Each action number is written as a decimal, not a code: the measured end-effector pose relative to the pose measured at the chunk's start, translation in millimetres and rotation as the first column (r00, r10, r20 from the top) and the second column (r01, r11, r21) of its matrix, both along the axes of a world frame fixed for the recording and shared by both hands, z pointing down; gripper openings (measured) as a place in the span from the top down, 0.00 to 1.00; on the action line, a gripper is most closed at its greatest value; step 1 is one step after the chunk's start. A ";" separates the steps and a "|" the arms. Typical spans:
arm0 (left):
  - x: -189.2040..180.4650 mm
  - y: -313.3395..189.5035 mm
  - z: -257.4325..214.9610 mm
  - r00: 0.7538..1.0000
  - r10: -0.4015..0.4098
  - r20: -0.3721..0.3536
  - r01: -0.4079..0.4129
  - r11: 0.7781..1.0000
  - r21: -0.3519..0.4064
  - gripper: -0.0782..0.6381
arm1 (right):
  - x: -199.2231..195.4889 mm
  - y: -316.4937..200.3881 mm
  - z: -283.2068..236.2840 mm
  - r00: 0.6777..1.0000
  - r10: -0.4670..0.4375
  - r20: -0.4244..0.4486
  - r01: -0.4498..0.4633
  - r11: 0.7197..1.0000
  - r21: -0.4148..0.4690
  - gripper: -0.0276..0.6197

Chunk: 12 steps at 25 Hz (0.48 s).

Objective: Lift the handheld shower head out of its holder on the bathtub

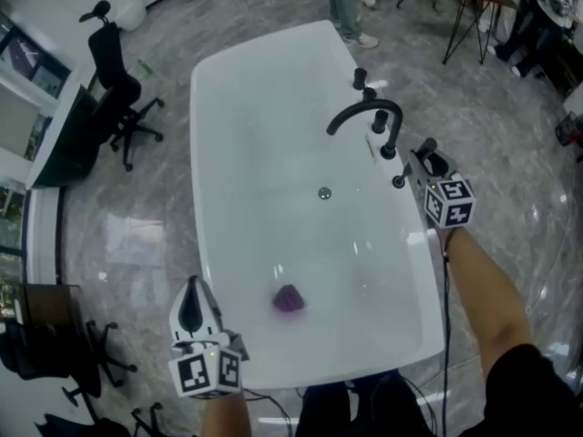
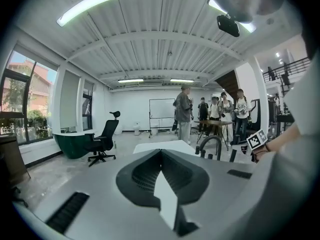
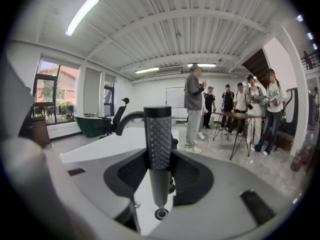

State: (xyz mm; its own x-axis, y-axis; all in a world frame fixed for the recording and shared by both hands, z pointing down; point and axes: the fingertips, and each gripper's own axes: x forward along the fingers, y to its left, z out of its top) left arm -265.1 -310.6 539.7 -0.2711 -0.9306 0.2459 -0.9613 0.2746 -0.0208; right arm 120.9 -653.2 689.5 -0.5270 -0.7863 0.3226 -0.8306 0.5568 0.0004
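Observation:
The black handheld shower head [image 3: 158, 139] stands upright between the jaws of my right gripper [image 3: 159, 156], which is shut on its dimpled handle. Its lower tip hangs just above the round holder hole [image 3: 160, 213] in the white tub rim. In the head view my right gripper [image 1: 426, 159] is over the right rim of the bathtub [image 1: 228, 107], just this side of the curved black faucet [image 1: 364, 112]. My left gripper [image 1: 193, 309] hovers at the tub's near left corner, shut and holding nothing; its jaws [image 2: 161, 154] meet at the tips.
A purple object [image 1: 289, 299] lies on the tub floor near the drain [image 1: 324, 192]. Black knobs [image 1: 389, 150] line the right rim. An office chair [image 1: 118, 89] stands to the left. Several people [image 3: 195, 109] and a table [image 3: 235, 116] are beyond the tub.

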 end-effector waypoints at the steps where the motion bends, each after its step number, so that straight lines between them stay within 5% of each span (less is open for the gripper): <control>1: -2.0 1.2 -2.5 1.000 0.001 -0.001 -0.001 1.000 -0.001 0.88 | -1.3 3.0 -6.9 1.000 -0.004 -0.004 0.004 1.000 0.005 0.74; 12: -16.6 12.2 -32.4 1.000 0.028 0.012 -0.028 1.000 0.003 0.88 | -7.4 35.8 -88.3 1.000 -0.014 0.005 0.013 0.998 0.062 0.74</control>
